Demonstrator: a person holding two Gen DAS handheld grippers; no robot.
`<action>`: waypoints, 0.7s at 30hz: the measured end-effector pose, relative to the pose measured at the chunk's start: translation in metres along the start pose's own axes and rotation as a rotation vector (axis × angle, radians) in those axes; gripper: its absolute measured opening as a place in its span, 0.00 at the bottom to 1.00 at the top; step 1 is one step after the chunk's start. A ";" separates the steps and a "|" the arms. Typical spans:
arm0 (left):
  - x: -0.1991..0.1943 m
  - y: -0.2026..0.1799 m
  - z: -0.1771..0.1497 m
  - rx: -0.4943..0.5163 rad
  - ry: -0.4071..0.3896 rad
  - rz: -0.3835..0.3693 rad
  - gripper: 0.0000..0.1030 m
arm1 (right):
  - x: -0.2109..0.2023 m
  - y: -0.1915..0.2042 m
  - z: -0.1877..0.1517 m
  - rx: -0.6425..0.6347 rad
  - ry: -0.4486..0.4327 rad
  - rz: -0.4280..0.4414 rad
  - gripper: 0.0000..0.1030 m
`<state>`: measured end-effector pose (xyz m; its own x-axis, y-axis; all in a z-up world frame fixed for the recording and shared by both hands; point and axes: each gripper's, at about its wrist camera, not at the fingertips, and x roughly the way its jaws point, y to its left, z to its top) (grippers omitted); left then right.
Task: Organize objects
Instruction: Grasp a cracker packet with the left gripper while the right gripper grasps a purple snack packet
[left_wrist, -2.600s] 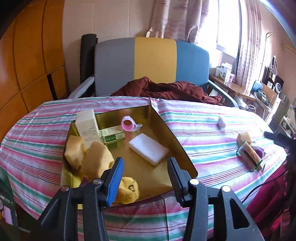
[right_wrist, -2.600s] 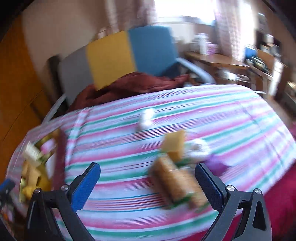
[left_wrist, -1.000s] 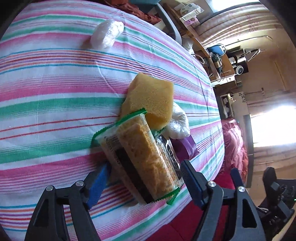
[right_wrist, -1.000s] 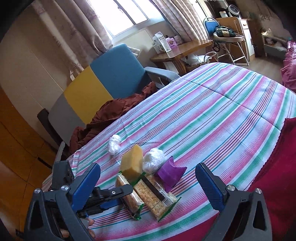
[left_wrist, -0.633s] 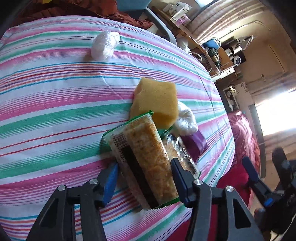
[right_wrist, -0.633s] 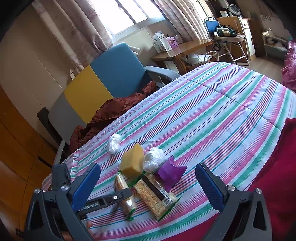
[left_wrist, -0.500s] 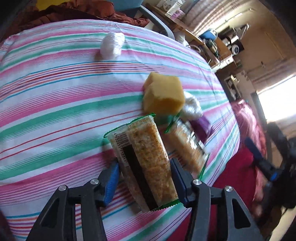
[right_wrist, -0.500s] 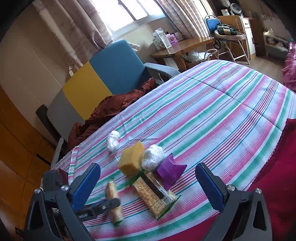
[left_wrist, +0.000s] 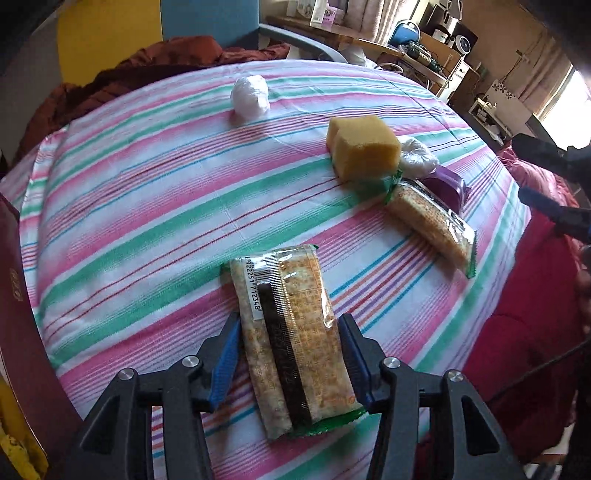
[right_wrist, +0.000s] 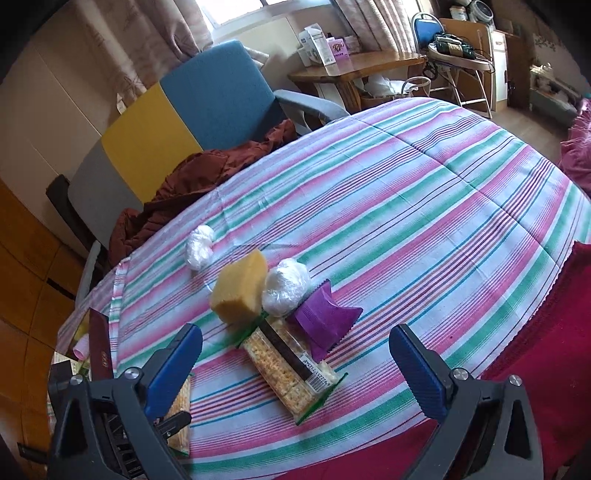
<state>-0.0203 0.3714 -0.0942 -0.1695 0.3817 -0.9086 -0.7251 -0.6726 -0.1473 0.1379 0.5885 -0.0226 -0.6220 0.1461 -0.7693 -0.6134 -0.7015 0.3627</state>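
Note:
My left gripper (left_wrist: 290, 347) is shut on a cracker packet (left_wrist: 291, 332) with green ends and holds it above the striped tablecloth; the packet also shows at the lower left of the right wrist view (right_wrist: 179, 413). A second cracker packet (left_wrist: 432, 225) (right_wrist: 291, 365) lies on the cloth beside a yellow sponge (left_wrist: 364, 146) (right_wrist: 240, 288), a white wrapped ball (left_wrist: 419, 158) (right_wrist: 286, 286) and a purple pouch (left_wrist: 447, 186) (right_wrist: 321, 319). Another white ball (left_wrist: 251, 96) (right_wrist: 199, 245) lies farther back. My right gripper (right_wrist: 295, 365) is open and empty above these items.
The dark red wall of a tray (left_wrist: 18, 302) (right_wrist: 99, 347) stands at the left. A grey, yellow and blue chair (right_wrist: 177, 110) with a brown garment (right_wrist: 207, 173) stands behind the table. The table's front edge drops to a red cloth (right_wrist: 535, 369).
My left gripper left the tray, closed on one cracker packet and carried it left, away from the sponge and the other packet. My right gripper stayed open over the pile.

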 end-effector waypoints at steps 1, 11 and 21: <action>0.000 -0.002 0.000 0.008 -0.012 0.009 0.51 | 0.002 0.001 0.000 -0.006 0.013 -0.004 0.99; -0.004 0.012 -0.010 0.001 -0.094 -0.076 0.51 | 0.041 0.027 0.013 -0.302 0.234 -0.181 0.85; -0.004 0.013 -0.013 -0.003 -0.112 -0.098 0.51 | 0.110 0.031 0.023 -0.461 0.460 -0.329 0.62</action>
<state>-0.0207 0.3527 -0.0976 -0.1715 0.5140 -0.8405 -0.7401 -0.6303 -0.2344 0.0391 0.5989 -0.0834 -0.1111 0.1633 -0.9803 -0.4033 -0.9089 -0.1057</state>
